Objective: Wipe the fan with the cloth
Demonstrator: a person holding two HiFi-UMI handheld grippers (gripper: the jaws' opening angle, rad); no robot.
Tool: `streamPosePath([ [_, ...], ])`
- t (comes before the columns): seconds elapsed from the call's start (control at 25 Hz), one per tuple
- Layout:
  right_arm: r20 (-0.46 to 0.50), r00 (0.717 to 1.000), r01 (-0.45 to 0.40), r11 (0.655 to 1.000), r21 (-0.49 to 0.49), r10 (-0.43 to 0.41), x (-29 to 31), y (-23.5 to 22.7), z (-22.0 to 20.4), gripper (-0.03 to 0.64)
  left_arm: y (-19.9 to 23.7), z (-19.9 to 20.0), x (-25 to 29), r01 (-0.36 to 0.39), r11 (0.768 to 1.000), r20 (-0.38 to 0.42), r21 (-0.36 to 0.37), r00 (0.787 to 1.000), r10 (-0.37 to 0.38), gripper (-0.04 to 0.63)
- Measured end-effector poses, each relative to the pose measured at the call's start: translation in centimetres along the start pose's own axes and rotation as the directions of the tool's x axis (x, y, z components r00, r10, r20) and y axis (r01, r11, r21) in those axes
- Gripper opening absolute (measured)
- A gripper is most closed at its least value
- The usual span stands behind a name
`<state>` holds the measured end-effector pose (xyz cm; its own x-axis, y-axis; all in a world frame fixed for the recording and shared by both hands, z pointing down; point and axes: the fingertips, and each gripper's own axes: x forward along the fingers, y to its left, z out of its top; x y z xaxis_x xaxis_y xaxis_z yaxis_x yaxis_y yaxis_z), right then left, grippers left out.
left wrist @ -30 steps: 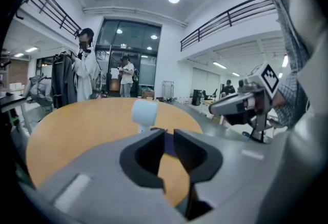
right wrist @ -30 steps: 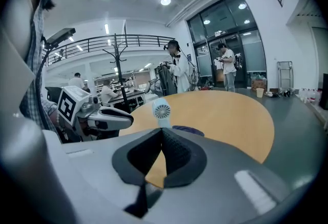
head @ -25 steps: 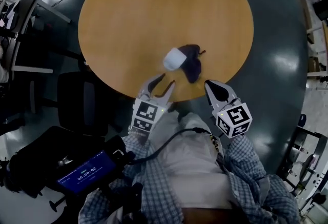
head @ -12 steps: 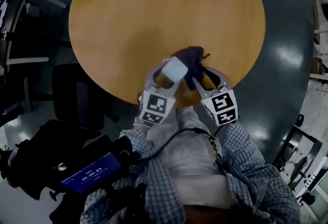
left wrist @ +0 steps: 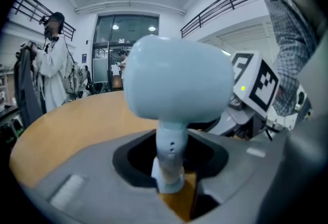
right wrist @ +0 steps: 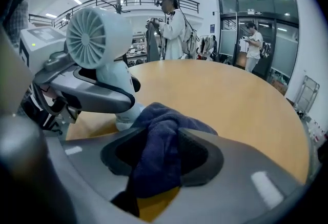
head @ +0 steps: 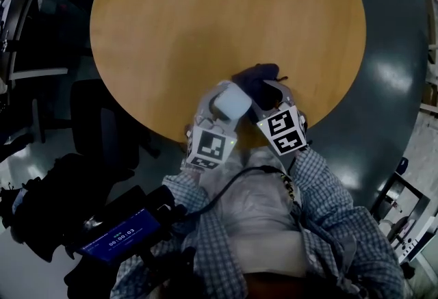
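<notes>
My left gripper (left wrist: 171, 164) has just been closing, but its jaws stand a bit apart around the thin stem of the small pale fan (left wrist: 177, 82) on the round table (right wrist: 230, 100). My right gripper (right wrist: 159, 164) has just been opening wide; the dark blue cloth (right wrist: 164, 125) lies between its jaws, maybe brushing one. The cloth hides part of the fan's foot.

A round wooden table (head: 171, 31) carries a small white fan (head: 231, 100) beside a dark cloth (head: 254, 79)
</notes>
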<state>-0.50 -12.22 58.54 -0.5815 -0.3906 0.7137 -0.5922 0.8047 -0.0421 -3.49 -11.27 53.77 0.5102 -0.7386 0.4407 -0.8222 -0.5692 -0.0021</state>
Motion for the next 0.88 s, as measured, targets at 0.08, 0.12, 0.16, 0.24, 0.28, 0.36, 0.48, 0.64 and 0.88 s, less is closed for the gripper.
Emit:
streamPosePath([
  [0.08, -0.019, 1.0, 0.005, 0.999, -0.039, -0.006, 0.0, -0.1, 0.0, 0.176, -0.1, -0.1, 0.0, -0.006, 1.0, -0.012, 0.01, 1.0, 0.006, 0.143],
  [0.12, -0.02, 1.0, 0.003, 0.999, -0.042, -0.004, 0.0, -0.1, 0.0, 0.154, -0.1, -0.2, 0.0, -0.008, 1.0, -0.02, 0.012, 1.0, 0.008, 0.143],
  [0.16, -0.014, 1.0, -0.003, 0.999, -0.032, 0.003, -0.1, -0.1, 0.1, 0.126, -0.2, -0.3, 0.1, -0.008, 1.0, -0.028, 0.015, 1.0, 0.009, 0.143],
  [0.24, 0.009, 1.0, -0.017, 1.0, 0.016, 0.017, -0.3, -0.1, 0.2, 0.093, -0.2, -0.3, 0.0, -0.007, 1.0, -0.04, 0.02, 0.999, 0.008, 0.143],
  [0.28, 0.021, 1.0, -0.02, 0.999, 0.039, 0.019, -0.6, -0.3, 0.3, 0.089, -0.1, -0.1, 0.0, -0.008, 1.0, -0.042, 0.023, 0.999, 0.009, 0.143],
  [0.36, 0.045, 0.999, -0.013, 0.998, 0.065, 0.01, -1.4, -1.1, 0.6, 0.086, 0.2, 0.4, -0.1, -0.013, 0.999, -0.046, 0.033, 0.999, 0.014, 0.143],
  [0.48, 0.111, 0.994, 0.007, 0.994, 0.108, -0.019, -3.7, -2.3, 2.8, 0.084, 0.5, 1.3, -0.6, -0.014, 0.998, -0.049, 0.056, 0.999, 0.017, 0.143],
  [0.64, 0.256, 0.966, -0.011, 0.991, 0.134, -0.023, -7.7, -2.4, 7.9, 0.084, 1.0, 2.8, -1.5, -0.021, 0.995, -0.04, 0.095, 0.999, 0.024, 0.141],
  [0.88, 0.429, 0.898, -0.115, 0.993, 0.003, 0.103, -13.2, 2.2, 15.1, 0.086, 0.5, 5.9, -2.1, -0.036, 0.985, -0.017, 0.166, 0.999, 0.039, 0.142],
])
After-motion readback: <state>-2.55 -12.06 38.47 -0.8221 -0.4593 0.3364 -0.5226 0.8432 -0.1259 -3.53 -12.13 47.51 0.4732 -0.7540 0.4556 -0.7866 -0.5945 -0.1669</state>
